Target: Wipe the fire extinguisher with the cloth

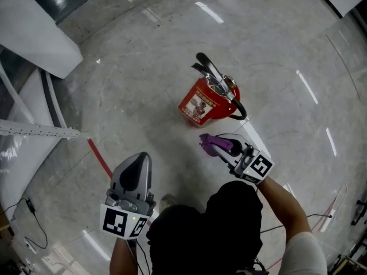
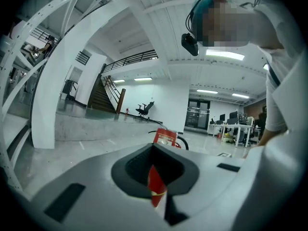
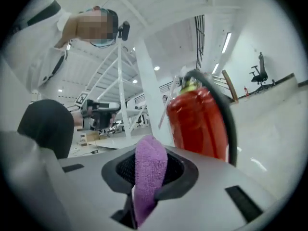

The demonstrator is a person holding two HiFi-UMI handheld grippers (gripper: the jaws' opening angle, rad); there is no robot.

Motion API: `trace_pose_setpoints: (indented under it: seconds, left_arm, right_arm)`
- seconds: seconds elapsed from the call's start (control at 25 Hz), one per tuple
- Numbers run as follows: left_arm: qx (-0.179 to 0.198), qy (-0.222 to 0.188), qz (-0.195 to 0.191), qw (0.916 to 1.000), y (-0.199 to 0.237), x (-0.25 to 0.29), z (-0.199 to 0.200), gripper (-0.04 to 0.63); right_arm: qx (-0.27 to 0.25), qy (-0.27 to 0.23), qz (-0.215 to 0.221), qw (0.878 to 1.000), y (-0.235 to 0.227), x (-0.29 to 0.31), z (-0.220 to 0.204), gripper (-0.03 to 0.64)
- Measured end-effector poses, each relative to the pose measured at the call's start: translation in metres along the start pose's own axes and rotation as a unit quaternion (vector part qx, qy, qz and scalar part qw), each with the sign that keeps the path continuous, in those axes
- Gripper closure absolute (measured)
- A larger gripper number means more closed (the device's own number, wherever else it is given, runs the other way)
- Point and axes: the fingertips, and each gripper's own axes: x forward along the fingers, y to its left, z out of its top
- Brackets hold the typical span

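A red fire extinguisher (image 1: pixel 207 100) with a black handle and hose stands on the grey floor, seen from above. My right gripper (image 1: pixel 217 144) hangs just in front of it, shut on a purple cloth (image 1: pixel 211 144) that sticks out of the jaws. In the right gripper view the cloth (image 3: pixel 149 170) fills the jaw gap, with the extinguisher (image 3: pixel 197 122) close behind it. My left gripper (image 1: pixel 137 164) is off to the lower left, apart from the extinguisher, shut and holding nothing. The extinguisher (image 2: pixel 166 138) shows small and distant past the left gripper (image 2: pixel 157 179).
A red tape line (image 1: pixel 100 158) runs across the floor by the left gripper. White steel beams (image 1: pixel 39 131) and a white panel (image 1: pixel 33 32) stand at the left. Cables (image 1: pixel 27 209) lie at the lower left. Desks (image 2: pixel 235 129) and a chair (image 2: pixel 145 109) stand far off.
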Motion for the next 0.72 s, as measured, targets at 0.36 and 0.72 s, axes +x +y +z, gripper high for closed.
trace_pose_setpoints:
  seconds: [0.36, 0.72]
  left_arm:
    - [-0.021, -0.015, -0.031, 0.9992, -0.032, 0.015, 0.017, 0.592]
    - [-0.013, -0.024, -0.017, 0.9995, -0.038, 0.001, 0.042, 0.592]
  right_arm:
    - [-0.078, -0.055, -0.090, 0.991, -0.047, -0.096, 0.118, 0.549]
    - [-0.188, -0.090, -0.089, 0.974, -0.089, -0.048, 0.240, 0.549]
